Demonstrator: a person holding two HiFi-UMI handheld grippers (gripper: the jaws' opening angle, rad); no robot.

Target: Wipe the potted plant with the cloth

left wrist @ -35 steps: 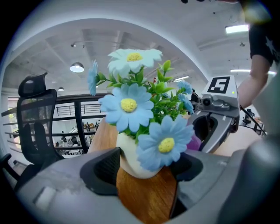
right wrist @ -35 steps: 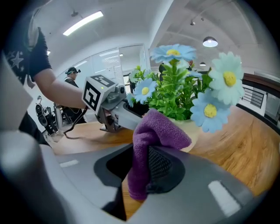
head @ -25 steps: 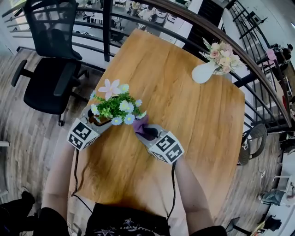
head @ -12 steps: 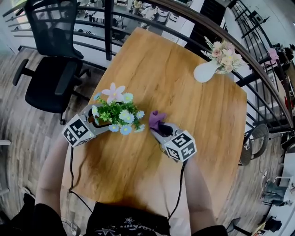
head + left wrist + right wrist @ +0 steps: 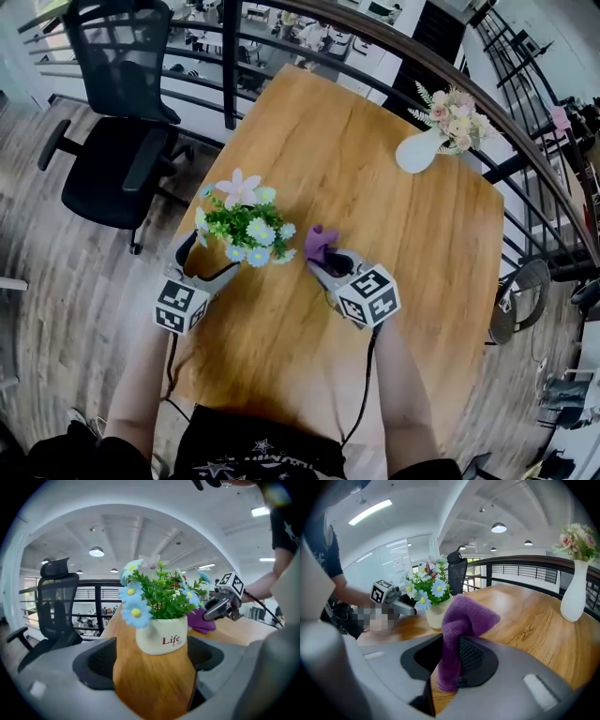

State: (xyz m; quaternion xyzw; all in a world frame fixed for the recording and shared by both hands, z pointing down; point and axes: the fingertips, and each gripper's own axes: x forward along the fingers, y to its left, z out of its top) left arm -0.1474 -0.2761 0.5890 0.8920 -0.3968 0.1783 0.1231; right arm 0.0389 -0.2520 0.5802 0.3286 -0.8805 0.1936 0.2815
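Right claw (image 5: pixel 450 662) clamped on purple cloth (image 5: pixel 465 616), just beside the potted plant (image 5: pixel 246 225) on the bench (image 5: pixel 403 244), not touching; left claw (image 5: pixel 154 663) jaws have just been opening, pot (image 5: pixel 161 637) between them, unpressed; wiping not under way, probably paused or finished.
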